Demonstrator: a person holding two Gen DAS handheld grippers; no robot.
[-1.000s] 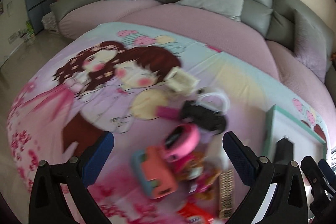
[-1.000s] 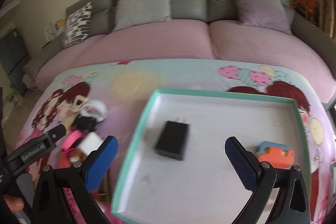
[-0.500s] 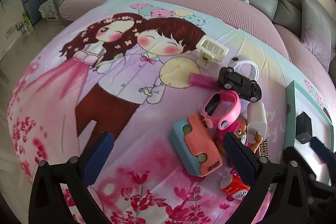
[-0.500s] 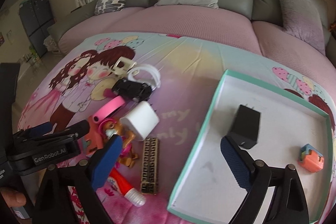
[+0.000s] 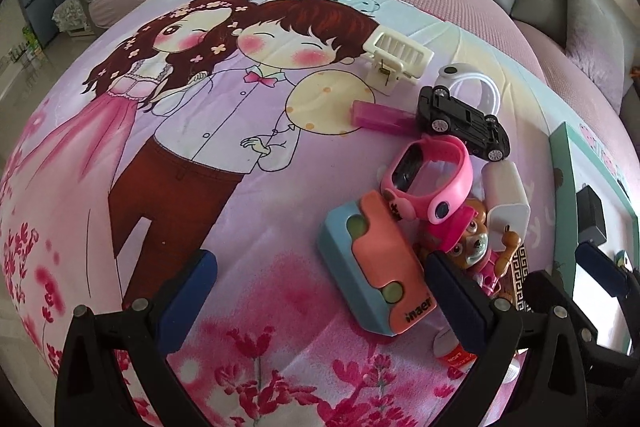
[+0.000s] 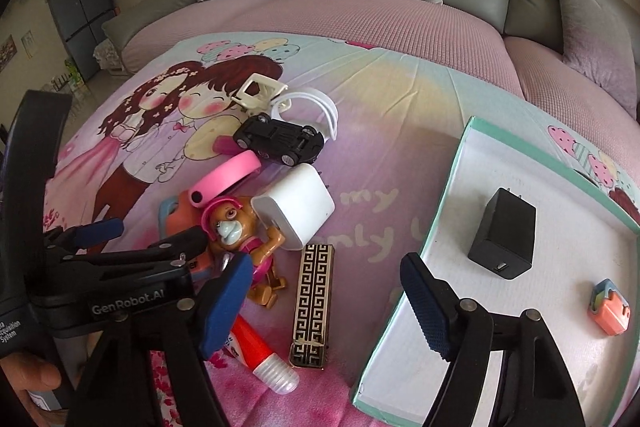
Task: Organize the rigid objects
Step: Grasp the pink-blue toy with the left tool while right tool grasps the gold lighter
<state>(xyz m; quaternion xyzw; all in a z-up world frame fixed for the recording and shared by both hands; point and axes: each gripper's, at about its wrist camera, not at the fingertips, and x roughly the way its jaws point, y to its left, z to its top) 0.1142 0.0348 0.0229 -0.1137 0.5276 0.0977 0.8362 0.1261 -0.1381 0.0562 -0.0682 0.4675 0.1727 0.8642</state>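
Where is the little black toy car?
The black toy car lies flipped over on the cartoon bedsheet, left of the teal-rimmed tray, between the white watch band and the white charger cube.

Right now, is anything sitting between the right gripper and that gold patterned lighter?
Nothing visible is. The right gripper is open, and the gold patterned lighter lies flat on the blanket between its fingertips. The dog figurine and red tube crowd its left side, and the teal-rimmed tray lies to its right.

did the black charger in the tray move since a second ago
No. The black charger lies in the same part of the tray, apart from the orange block; only the camera shifted.
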